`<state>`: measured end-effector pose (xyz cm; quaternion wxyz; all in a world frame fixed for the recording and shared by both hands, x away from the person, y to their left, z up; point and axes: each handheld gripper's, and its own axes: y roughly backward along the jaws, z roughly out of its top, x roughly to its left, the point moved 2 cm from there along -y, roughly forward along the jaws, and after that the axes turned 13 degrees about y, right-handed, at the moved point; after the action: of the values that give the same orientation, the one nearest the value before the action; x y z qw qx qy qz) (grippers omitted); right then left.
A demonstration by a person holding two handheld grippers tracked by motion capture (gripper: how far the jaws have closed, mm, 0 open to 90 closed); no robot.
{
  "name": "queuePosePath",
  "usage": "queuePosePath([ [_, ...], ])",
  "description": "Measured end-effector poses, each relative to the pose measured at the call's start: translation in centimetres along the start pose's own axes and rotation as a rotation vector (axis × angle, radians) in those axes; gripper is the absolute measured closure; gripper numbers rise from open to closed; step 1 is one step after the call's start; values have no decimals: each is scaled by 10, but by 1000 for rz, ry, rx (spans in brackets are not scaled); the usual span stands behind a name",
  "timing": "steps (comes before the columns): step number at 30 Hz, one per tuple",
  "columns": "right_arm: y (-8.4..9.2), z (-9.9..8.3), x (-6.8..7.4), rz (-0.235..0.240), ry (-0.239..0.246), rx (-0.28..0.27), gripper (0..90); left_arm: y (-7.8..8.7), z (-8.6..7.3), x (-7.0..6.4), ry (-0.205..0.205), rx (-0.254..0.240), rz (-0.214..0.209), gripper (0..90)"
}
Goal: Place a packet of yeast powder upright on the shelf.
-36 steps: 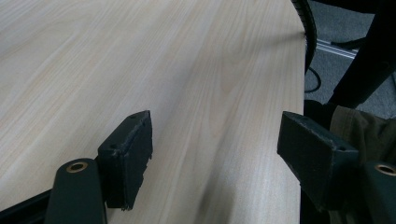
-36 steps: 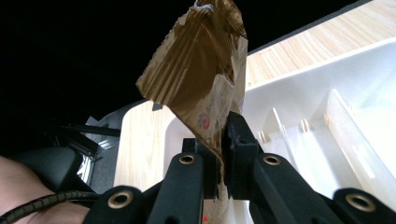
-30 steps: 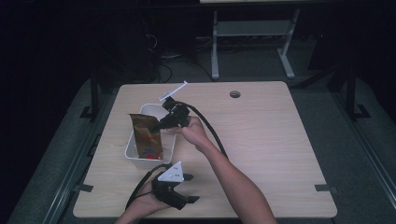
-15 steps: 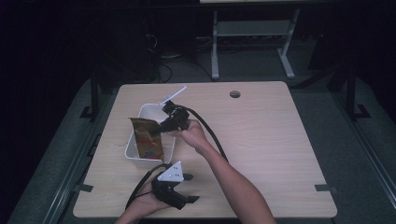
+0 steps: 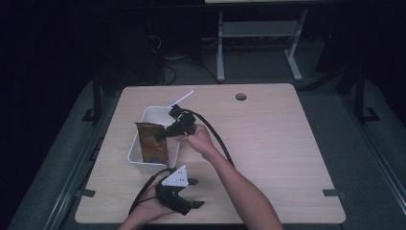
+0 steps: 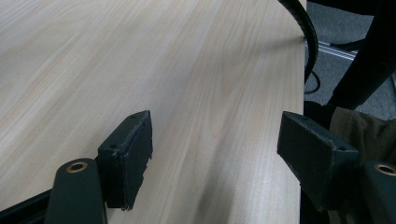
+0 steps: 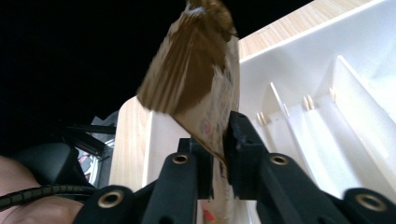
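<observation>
In the high view the right claw holds a brown bag standing up in the near part of a white box on the left side of the desk. The right gripper view looks close: the bag sits between the two pads, which have just been opening a little but touch it, and thin walls split the box. The left claw rests near the desk's near edge, open wide with nothing in it. A white stick pokes out behind the box.
</observation>
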<state>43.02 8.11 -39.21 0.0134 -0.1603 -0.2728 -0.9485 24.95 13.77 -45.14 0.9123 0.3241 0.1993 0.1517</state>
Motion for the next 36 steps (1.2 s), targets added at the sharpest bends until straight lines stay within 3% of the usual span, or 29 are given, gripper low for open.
queuePosePath([
  [13, 6, -5, -2, -22, -37, 6, 604, 1, 0, 0, -2, -1, 2, 262],
  [21, 13, -8, -3, -41, -39, 13, 542, 1, 1, 1, -2, -5, 4, 262],
  [36, 45, -20, 0, -55, -54, -24, 497, 3, 1, 4, 10, -16, 13, 259],
])
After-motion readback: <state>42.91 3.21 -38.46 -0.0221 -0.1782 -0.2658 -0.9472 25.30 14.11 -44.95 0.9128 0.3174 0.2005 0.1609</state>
